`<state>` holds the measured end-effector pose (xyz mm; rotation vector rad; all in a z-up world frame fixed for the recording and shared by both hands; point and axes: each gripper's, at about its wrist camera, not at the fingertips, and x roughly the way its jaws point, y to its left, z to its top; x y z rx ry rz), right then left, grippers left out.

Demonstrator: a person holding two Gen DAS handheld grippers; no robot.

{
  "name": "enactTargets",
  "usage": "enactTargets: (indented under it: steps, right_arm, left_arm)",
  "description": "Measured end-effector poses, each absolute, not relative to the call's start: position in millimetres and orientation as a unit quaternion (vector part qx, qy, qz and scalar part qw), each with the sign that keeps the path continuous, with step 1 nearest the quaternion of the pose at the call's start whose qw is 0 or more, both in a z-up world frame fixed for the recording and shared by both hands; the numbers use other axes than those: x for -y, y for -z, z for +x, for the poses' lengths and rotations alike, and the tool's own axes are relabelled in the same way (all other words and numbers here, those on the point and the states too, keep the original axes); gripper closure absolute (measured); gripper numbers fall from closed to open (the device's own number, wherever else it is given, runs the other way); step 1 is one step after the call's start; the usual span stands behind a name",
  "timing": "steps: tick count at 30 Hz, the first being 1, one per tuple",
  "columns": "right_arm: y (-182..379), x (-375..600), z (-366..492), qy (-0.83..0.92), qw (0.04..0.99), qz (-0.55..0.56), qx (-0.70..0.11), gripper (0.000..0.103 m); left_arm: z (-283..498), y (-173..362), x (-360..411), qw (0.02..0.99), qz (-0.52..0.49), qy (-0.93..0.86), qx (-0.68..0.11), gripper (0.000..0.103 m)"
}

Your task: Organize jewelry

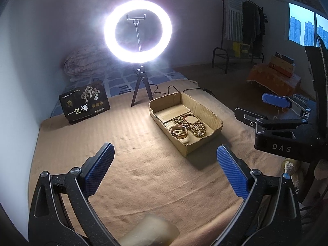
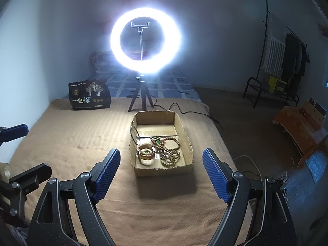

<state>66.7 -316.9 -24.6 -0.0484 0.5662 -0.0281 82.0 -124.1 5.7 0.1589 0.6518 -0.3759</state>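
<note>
A shallow cardboard box (image 1: 213, 121) (image 2: 185, 132) sits on the tan blanket. Inside lie wooden bead strands (image 1: 193, 124) (image 2: 169, 153), an orange-brown bangle (image 1: 180, 133) (image 2: 146, 153) with small pale beads in it, and a thin dark cord (image 2: 134, 135). My left gripper (image 1: 166, 164) is open and empty, hovering over the blanket in front of and left of the box. My right gripper (image 2: 162, 169) is open and empty, just in front of the box; it also shows at the right of the left wrist view (image 1: 260, 106).
A lit ring light on a small tripod (image 1: 137, 34) (image 2: 145, 40) stands behind the box, its cable trailing right. A dark snack bag (image 1: 85, 102) (image 2: 90, 97) stands at the back left. A blurred pale object (image 1: 149, 231) lies at the near edge. Floor, clothes rack (image 2: 285, 57) to the right.
</note>
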Motion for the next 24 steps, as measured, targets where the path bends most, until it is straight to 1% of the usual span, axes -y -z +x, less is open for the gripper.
enactTargets:
  steps: [24]
  right_arm:
    - [26.6, 311.6, 68.3, 0.016, 0.958, -0.034, -0.284, 0.021]
  left_arm:
    - [83.5, -6.8, 123.0, 0.924, 0.073, 0.180, -0.328, 0.001]
